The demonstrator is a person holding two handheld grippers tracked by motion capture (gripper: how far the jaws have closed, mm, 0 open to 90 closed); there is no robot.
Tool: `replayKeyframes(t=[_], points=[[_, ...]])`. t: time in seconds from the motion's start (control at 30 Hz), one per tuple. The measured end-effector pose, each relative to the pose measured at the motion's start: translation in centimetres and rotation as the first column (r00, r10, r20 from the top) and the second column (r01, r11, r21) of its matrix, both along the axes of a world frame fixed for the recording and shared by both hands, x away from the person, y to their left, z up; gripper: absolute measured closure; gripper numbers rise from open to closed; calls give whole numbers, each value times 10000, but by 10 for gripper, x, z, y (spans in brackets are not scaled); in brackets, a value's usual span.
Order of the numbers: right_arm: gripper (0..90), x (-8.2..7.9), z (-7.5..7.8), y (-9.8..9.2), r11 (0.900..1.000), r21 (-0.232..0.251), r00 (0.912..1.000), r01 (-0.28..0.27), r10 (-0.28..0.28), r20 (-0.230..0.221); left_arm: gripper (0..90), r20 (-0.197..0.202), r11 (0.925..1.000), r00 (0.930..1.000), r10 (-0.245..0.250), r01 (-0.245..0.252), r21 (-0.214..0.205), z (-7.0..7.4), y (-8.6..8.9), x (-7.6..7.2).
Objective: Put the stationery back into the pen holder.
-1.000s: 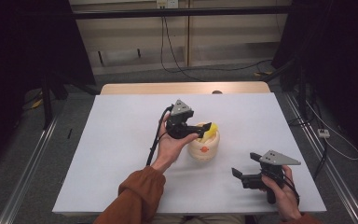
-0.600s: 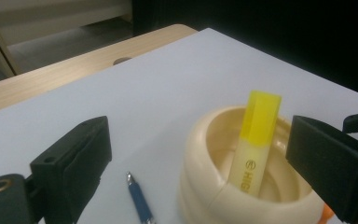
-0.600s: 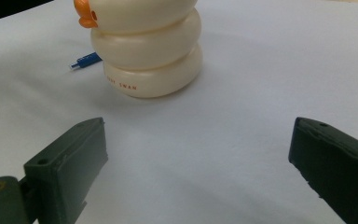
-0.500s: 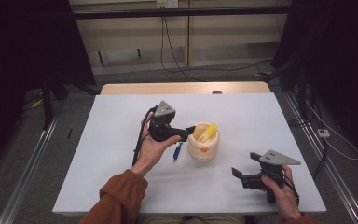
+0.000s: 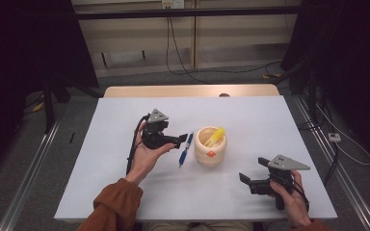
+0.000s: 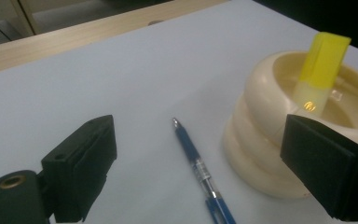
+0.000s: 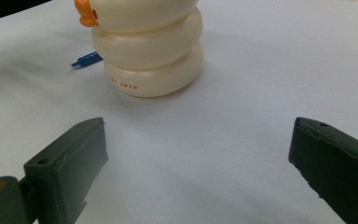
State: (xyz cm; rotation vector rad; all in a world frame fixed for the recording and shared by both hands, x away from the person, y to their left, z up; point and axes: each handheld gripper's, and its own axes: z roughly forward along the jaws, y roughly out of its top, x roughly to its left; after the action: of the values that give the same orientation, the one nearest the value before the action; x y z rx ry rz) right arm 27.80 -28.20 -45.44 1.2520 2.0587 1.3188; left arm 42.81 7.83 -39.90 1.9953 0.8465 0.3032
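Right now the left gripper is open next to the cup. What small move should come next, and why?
Probably lower the left gripper onto the blue pen and close. The pen lies flat on the table between its open jaws, beside the cream cup, which already holds a yellow marker. The right gripper rests open, apart.

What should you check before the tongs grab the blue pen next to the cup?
1. Left tongs open wide enough for the pen: ok.
2. Blue pen lying flat and free on the table, nothing on top of it: ok.
3. Pen lined up between the jaws in the left gripper view: ok.
4. Room between pen and cream cup for a jaw: cannot tell, they lie very close.
5. Yellow marker sits inside the cup, out of the way: ok.
6. Right tongs open and away from the pen: ok.
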Motion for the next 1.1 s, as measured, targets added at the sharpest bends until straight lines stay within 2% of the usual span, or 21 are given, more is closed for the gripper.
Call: replayKeyframes(t=[0.13,0.27,0.37,0.47,0.57,0.63,0.67,0.93,0.97,1.0,1.03,1.1], points=[[42,0,0,0,10000,22,10000,21,-21,-6,93,-253,9992,9996,159,-150,381,-8,0,5],[42,0,0,0,10000,-31,10000,-32,32,5,106,-532,9967,9960,714,-691,436,-13,1,10],[42,0,0,0,10000,-2,10000,20,-20,13,119,-791,9956,9937,798,-754,563,-18,1,15],[42,0,0,1,10000,-37,10000,-31,31,-5,124,-1003,9920,9901,980,-892,889,-25,-3,18],[42,0,0,0,10000,-15,10000,15,-15,7,143,-1137,9903,9867,1166,-1067,892,-29,-8,21],[42,0,0,0,10000,-20,10000,11,-11,14,169,-1146,9868,9842,1351,-1232,1055,-31,-13,22],[42,0,0,0,10000,-28,10000,0,0,19,172,-1101,9856,9852,1315,-1180,1212,-32,-15,22],[42,0,0,0,10000,-27,10000,-1,1,8,262,-1618,9861,9799,1165,-947,1367,-39,-33,25],[42,0,0,0,10000,-32,10000,-9,9,5,270,-1664,9848,9785,1216,-979,1437,-40,-36,26],[42,0,0,0,10000,-41,10000,-3,3,-2,288,-1769,9811,9764,1237,-936,1692,-42,-37,27],[42,0,0,0,10000,-42,10000,-6,6,-4,305,-1828,9809,9744,1305,-1001,1671,-44,-39,27],[42,0,0,0,10000,-30,10000,-37,37,-2,338,-1843,9829,9750,1243,-955,1576,-47,-42,28]])
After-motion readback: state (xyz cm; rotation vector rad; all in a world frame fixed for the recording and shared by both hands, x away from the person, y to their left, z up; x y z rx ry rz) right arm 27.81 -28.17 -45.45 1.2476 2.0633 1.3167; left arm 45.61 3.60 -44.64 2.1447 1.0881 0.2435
